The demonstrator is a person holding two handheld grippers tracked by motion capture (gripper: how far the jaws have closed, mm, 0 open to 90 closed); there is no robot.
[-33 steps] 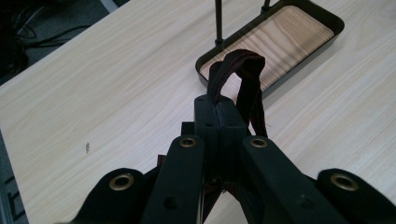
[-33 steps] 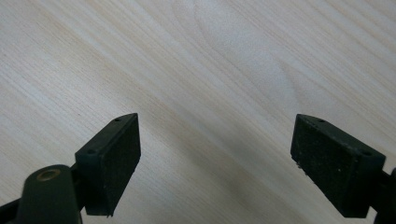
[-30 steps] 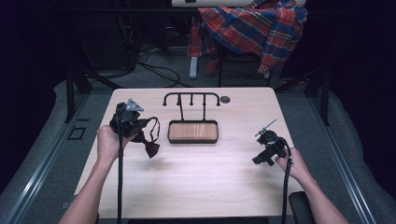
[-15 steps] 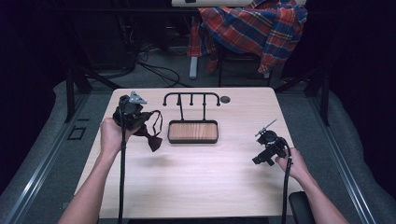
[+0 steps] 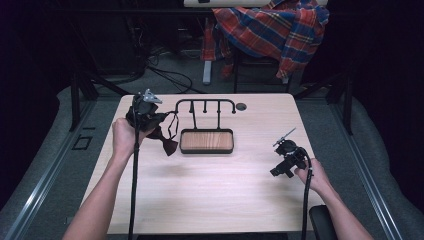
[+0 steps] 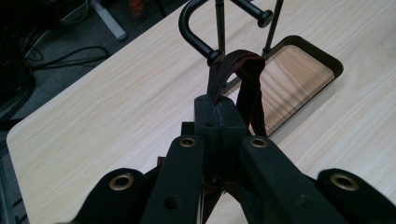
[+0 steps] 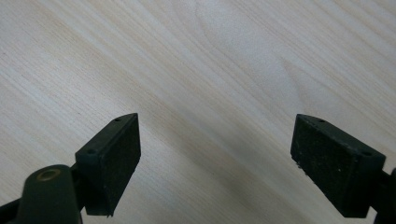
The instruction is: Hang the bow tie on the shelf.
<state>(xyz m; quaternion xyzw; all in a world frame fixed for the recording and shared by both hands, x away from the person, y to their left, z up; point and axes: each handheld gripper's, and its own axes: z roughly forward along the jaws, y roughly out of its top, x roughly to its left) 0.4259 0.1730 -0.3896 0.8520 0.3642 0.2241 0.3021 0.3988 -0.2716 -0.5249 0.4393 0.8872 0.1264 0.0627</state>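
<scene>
The left gripper (image 5: 150, 119) is held up over the left back part of the wooden table (image 5: 210, 200), and its jaws are pressed tight together on the strap (image 6: 243, 70) of a dark red bow tie (image 5: 165, 142). In the left gripper view, the strap is seen as a loop sticking up past the closed jaws, close to the black rack (image 6: 205, 44) with its pegs. The bow itself is hidden under the jaws there. From the high view, the bow is seen hanging down just left of the wooden tray (image 5: 206, 141), and it cannot be told if the table is touched by it. The right gripper (image 5: 285, 162) is kept low by the right edge of the table, well apart from the tray. Its jaws are spread wide, with nothing but bare wood between them.
</scene>
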